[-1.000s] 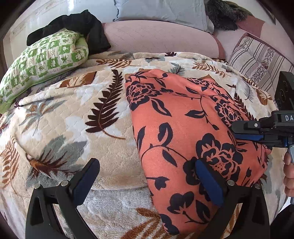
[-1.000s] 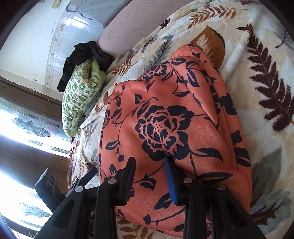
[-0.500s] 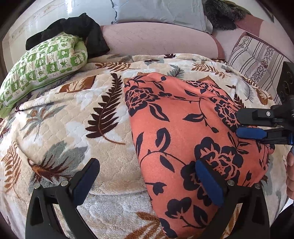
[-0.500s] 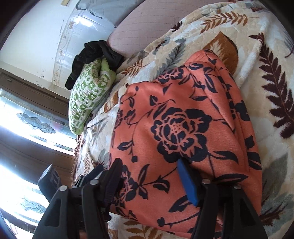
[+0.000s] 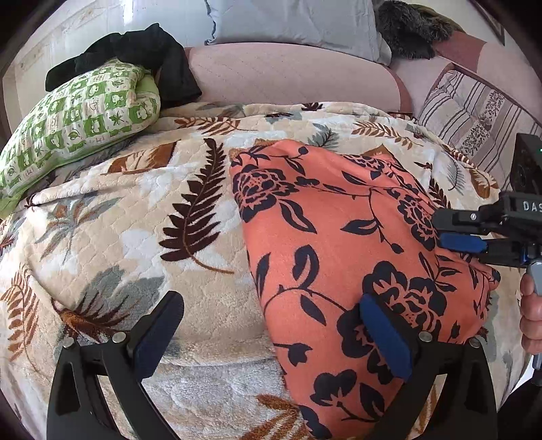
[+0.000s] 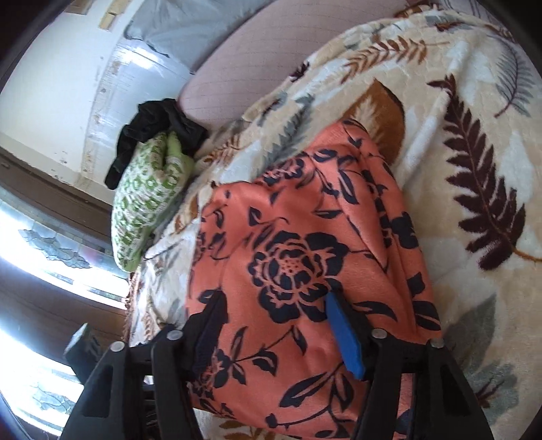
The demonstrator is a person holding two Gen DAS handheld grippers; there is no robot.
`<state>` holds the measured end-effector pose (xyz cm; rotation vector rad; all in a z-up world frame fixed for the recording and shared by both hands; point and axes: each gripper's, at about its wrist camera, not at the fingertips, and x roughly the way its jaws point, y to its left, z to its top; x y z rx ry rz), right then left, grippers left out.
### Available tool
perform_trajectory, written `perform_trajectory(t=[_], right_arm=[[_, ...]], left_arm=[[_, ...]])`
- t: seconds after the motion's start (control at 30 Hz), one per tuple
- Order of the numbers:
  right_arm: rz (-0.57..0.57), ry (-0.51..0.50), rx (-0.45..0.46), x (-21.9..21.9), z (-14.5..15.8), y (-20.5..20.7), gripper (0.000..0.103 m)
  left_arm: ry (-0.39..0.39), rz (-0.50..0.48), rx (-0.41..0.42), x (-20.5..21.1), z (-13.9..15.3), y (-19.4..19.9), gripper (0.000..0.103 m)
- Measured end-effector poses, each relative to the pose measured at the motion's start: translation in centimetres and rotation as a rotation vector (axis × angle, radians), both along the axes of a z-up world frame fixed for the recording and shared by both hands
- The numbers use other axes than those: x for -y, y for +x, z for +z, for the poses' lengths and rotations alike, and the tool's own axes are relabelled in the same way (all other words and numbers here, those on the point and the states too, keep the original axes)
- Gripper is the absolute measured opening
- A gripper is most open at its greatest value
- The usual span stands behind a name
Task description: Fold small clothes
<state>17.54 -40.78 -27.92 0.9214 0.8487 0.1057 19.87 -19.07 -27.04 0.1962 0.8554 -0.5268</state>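
Note:
An orange garment with a black flower print (image 5: 342, 250) lies folded on the leaf-pattern blanket (image 5: 142, 216); it also fills the middle of the right wrist view (image 6: 298, 257). My left gripper (image 5: 271, 335) is open wide and empty, low over the garment's near left edge, its right finger (image 5: 386, 338) above the cloth. My right gripper (image 6: 274, 328) is open over the garment's near end, holding nothing. It shows at the right edge of the left wrist view (image 5: 464, 233), above the garment's right side.
A green checked pillow (image 5: 71, 125) with a black cloth (image 5: 142, 54) on it lies at the far left. A pink headboard cushion (image 5: 288, 74), a grey pillow (image 5: 291, 20) and a striped cushion (image 5: 474, 115) line the back. A bright window (image 6: 40, 243) is left of the bed.
My right gripper has opened from nearly shut to wide and lifted slightly off the garment. The left gripper has stayed open and barely moved. The garment lies still.

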Motion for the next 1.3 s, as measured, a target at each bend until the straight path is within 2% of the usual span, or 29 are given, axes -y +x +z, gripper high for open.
perform_trajectory(t=[0.07,0.17,0.23,0.3,0.4,0.5,0.57,0.83,0.97,1.17,1.3], right_arm=[[-0.012,0.006,-0.007,0.5,0.0,0.0,0.051],[-0.031,0.014,0.040,1.7,1.1,0.5,0.051],[-0.050,-0.005,0.063,2.5,1.9,1.2,0.052],[-0.055,0.034,0.066,3.2,1.9,2.1,0.052],[-0.090,0.061,0.022,3.8,1.1,3.5,0.052],[-0.114,0.093,-0.094,4.2,-1.9,5.2,0.051],[-0.119,0.104,-0.079,4.5,-2.1,5.6,0.051],[-0.118,-0.002,0.000,4.6,1.3,2.8,0.056],[-0.113,-0.001,-0.007,5.3,1.4,1.5,0.057],[-0.091,-0.026,-0.016,6.1,1.1,0.7,0.058],[-0.078,-0.025,-0.036,6.6,0.3,0.4,0.063]], left_arm=[[-0.013,0.039,0.003,-0.7,0.3,0.7,0.103],[-0.041,0.093,-0.027,-1.7,0.2,1.8,0.103],[-0.051,0.091,-0.055,-1.9,-0.2,2.3,0.103],[-0.056,0.079,-0.067,-1.8,-0.5,2.4,0.103],[-0.029,0.034,-0.084,-1.0,-1.1,2.2,0.103],[-0.026,0.028,-0.071,-0.9,-1.1,2.0,0.103],[-0.023,0.024,-0.064,-1.0,-0.9,1.9,0.103],[-0.023,0.033,-0.006,-1.3,0.3,1.4,0.103],[-0.033,0.028,0.025,-1.3,1.0,1.2,0.103],[-0.050,0.015,0.017,-1.3,1.1,1.4,0.103],[-0.052,0.001,0.013,-1.1,1.0,1.4,0.103]])
